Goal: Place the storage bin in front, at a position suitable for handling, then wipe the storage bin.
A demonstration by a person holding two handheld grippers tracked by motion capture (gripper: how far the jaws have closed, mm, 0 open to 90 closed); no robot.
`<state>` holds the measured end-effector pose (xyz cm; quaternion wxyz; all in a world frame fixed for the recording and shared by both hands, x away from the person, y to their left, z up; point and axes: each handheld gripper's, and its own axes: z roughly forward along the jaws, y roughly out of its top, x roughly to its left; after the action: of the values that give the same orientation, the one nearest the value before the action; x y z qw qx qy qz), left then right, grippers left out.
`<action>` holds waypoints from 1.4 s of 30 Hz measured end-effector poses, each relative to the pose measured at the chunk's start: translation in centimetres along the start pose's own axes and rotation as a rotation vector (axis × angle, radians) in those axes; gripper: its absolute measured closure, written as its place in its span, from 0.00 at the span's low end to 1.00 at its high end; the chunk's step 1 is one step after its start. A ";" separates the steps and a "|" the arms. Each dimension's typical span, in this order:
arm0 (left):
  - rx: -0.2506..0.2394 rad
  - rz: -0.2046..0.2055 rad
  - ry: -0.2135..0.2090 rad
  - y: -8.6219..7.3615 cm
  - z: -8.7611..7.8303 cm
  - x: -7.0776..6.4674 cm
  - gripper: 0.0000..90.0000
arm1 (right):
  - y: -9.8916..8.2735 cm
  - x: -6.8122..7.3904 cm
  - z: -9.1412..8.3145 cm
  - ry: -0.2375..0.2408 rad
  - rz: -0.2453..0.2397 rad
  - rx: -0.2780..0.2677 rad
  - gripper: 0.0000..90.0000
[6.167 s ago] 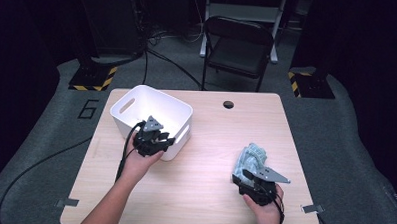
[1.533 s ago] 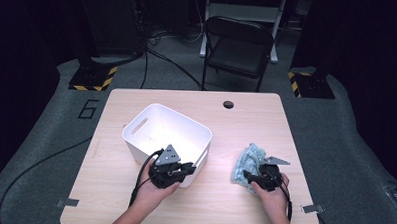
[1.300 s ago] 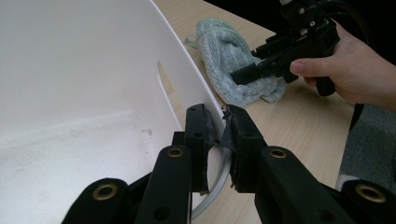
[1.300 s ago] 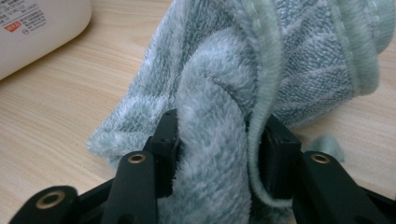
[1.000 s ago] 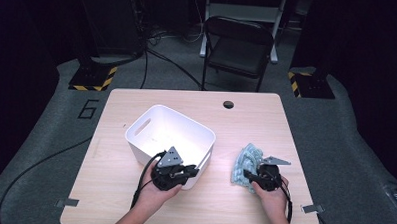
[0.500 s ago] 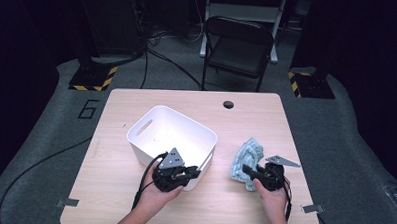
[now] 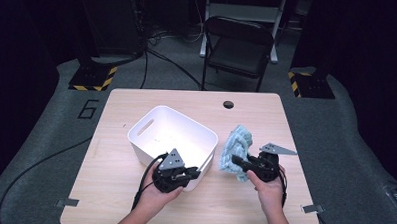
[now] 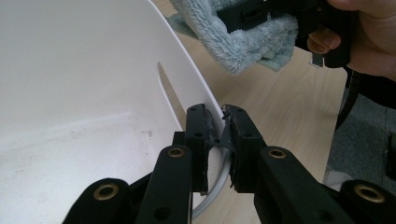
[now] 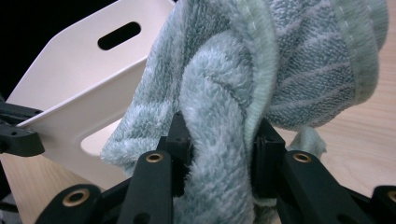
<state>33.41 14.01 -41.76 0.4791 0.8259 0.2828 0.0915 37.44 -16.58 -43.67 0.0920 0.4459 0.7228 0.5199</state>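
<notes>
The right gripper [image 7: 241, 162] is clamped on a bunched towel [image 7: 233, 149], which hangs off the table [image 7: 108, 199] just beside the bin [image 7: 172, 132], on its right. The open mouth lies leftward and slightly away from the towel, so the carry is short. The left gripper [image 8: 218, 125] pinches the bin's near wall. The towel's lowest fold appears clear of the table, though that is hard to confirm.

Towel [image 9: 261, 70]: pale blue-green terry cloth, fluffy, ribbed weave. Bin [image 7: 173, 133]: white plastic, smooth, slight sheen, scuffed floor. Table [image 7: 137, 100] under bin: light wood-grain, matt. Gripper jaws: black matt plastic.
</notes>
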 end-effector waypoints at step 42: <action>0.018 -0.028 -0.073 -0.2 -0.2 -0.9 0.90 | -1.3 0.3 4.7 -0.007 0.009 0.174 0.70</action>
<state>32.52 13.71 -41.68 0.4830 0.8289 0.2773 0.0519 39.31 -13.28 -46.69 0.0531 0.4573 0.7628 0.4540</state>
